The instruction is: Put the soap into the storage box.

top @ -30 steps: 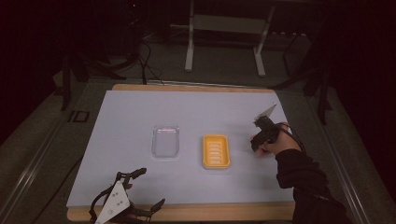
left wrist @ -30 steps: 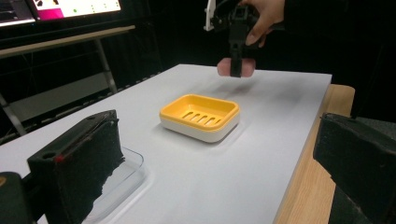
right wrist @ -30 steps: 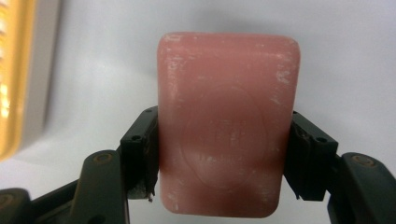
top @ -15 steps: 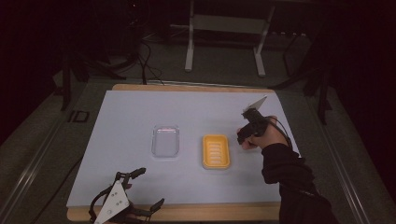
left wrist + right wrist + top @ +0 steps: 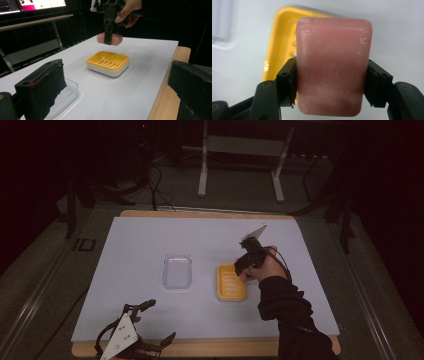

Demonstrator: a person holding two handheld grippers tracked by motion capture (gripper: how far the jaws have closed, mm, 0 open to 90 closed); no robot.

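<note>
My right gripper (image 5: 329,85) is shut on a pink bar of soap (image 5: 333,66), its jaws pressing the bar's two long sides. A hand holds that right gripper (image 5: 246,264) in the air just right of the yellow soap dish (image 5: 230,283), which stands on the white table. From the left gripper view the soap (image 5: 110,39) hangs above and beyond the dish (image 5: 108,62). The dish (image 5: 280,42) lies below the bar, partly hidden by it. My left gripper (image 5: 150,324) rests at the table's front left edge with its jaws standing wide apart and nothing between them.
A clear plastic lid or tray (image 5: 177,271) lies left of the dish on the white table top (image 5: 150,240). A wooden edge (image 5: 170,82) borders the table. Dark stands and cables stand beyond the far edge.
The right hand has carried the soap leftward from the table's right side to the dish's right edge. The left gripper has not moved.
</note>
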